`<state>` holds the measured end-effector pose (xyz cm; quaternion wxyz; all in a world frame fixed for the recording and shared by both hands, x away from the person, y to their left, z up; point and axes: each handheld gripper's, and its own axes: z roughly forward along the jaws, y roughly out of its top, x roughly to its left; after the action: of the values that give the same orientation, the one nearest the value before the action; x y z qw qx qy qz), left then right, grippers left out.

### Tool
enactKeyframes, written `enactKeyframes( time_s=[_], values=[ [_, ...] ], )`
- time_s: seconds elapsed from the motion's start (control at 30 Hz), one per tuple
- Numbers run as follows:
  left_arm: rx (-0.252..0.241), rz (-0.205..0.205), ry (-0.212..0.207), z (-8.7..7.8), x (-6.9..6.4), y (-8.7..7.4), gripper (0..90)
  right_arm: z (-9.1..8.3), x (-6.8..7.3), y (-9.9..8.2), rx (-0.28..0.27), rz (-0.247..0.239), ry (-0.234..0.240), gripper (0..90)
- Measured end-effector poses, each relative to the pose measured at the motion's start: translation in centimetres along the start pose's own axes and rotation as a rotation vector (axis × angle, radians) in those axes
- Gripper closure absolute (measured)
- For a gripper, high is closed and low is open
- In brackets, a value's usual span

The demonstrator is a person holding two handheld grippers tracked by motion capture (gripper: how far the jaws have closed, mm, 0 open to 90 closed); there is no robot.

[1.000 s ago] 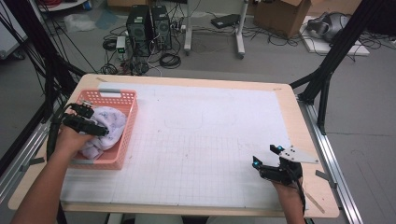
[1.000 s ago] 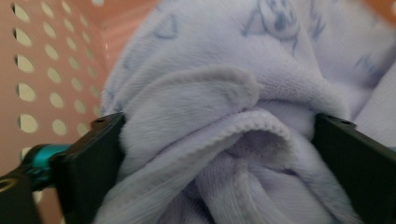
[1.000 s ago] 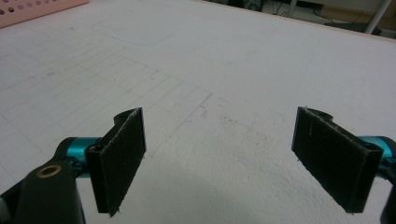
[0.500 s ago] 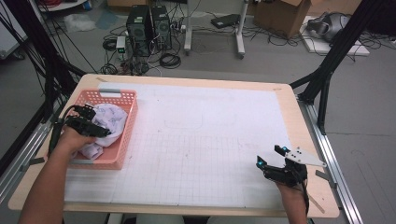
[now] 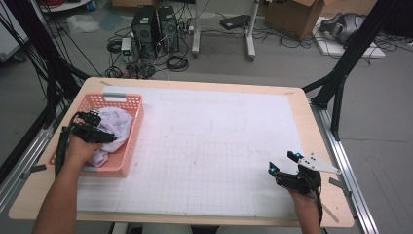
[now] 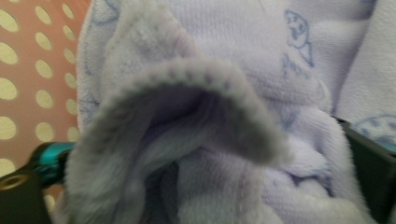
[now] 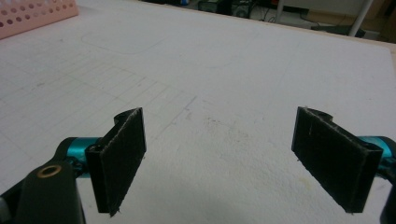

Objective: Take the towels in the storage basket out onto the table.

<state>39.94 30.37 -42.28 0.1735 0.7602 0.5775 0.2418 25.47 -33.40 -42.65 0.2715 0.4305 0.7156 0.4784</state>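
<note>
A pale lilac fleece cloth (image 5: 114, 127) with a blue print lies bunched in a pink plastic basket (image 5: 117, 100) at the table's left. My left gripper (image 5: 97, 127) reaches into the basket and presses into the cloth. In the left gripper view the cloth (image 6: 224, 116) bulges between the two jaws, which stand wide apart at the frame's edges, with the basket's perforated wall (image 6: 28, 70) behind. My right gripper (image 5: 282, 162) hovers open near the table's front right, and nothing lies between its pads (image 7: 121, 154).
A white gridded mat (image 5: 219, 141) covers the wooden table. The basket's corner (image 7: 32, 16) shows far off in the right gripper view. Black frame legs, computers and cables stand on the floor beyond the table.
My left gripper has pushed a little deeper into the cloth in the basket. The right gripper has drifted slightly right and toward the front edge, still open.
</note>
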Motion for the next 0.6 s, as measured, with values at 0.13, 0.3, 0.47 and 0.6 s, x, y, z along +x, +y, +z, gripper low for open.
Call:
enactKeyframes(
  time_s=[0.13, 0.3, 0.47, 0.6],
  values=[
    [-0.013, 0.001, 0.000, -0.4, 0.1, 0.0, 22.4, 0.4, 0.0, 0.0, 0.007, -0.007, 0.000, 16.6],
    [-0.041, -0.026, -0.020, -0.9, 0.7, 0.1, 39.7, 0.4, 0.1, 0.2, 0.004, 0.003, -0.015, 17.3],
    [-0.092, -0.071, -0.028, -2.1, 0.9, 0.2, 56.1, 0.1, 0.0, 0.1, -0.007, 0.024, -0.027, 17.3],
    [-0.128, -0.105, -0.059, -2.8, 1.4, 0.0, 61.7, 0.0, 0.0, 0.1, -0.012, 0.029, -0.032, 17.3]
  ],
)
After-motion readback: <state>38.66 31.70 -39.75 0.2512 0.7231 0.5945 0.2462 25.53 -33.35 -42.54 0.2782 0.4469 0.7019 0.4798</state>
